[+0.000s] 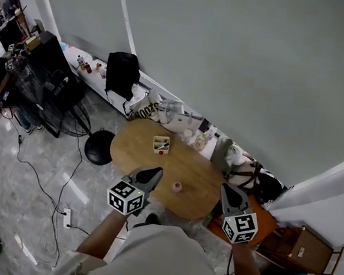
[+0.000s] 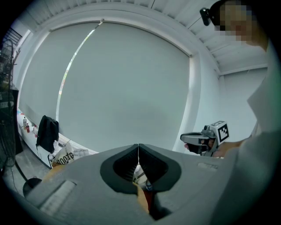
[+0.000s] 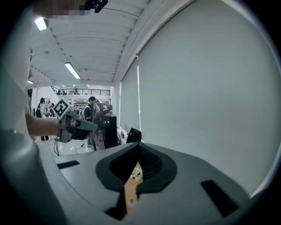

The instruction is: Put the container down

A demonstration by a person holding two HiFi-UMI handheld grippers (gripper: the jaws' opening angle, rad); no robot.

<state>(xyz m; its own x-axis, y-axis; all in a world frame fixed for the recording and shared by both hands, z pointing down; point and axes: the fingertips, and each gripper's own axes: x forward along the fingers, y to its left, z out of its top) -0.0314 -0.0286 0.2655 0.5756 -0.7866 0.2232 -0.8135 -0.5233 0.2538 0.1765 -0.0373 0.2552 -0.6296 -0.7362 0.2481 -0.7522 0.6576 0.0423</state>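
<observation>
Head view shows me the container (image 1: 161, 144), a small white open-topped box with red and green bits inside. It stands upright on the oval wooden table (image 1: 131, 153), toward the far edge and a little left of the middle. It looks already set down, with nothing touching it. A small pink round object (image 1: 177, 186) lies nearer the near edge, well apart from the box.

My left gripper (image 1: 153, 173) hangs over the near left edge of the table and my right gripper (image 1: 227, 192) over the near right edge, both well short of the box. In the left gripper view the jaws of the left gripper (image 2: 138, 151) meet along a thin seam with nothing between them. The right gripper view shows the same for the right gripper (image 3: 138, 151): jaws together and empty, with the container (image 3: 136, 173) visible far below through the gap under them.

I judge the box to be light and thin-walled, stiff enough to pinch but easy to tip or crush. Its contents sit loose, so it should stay level. If I must take it again, I would open the jaws and close them gently over one side wall at the rim.
</observation>
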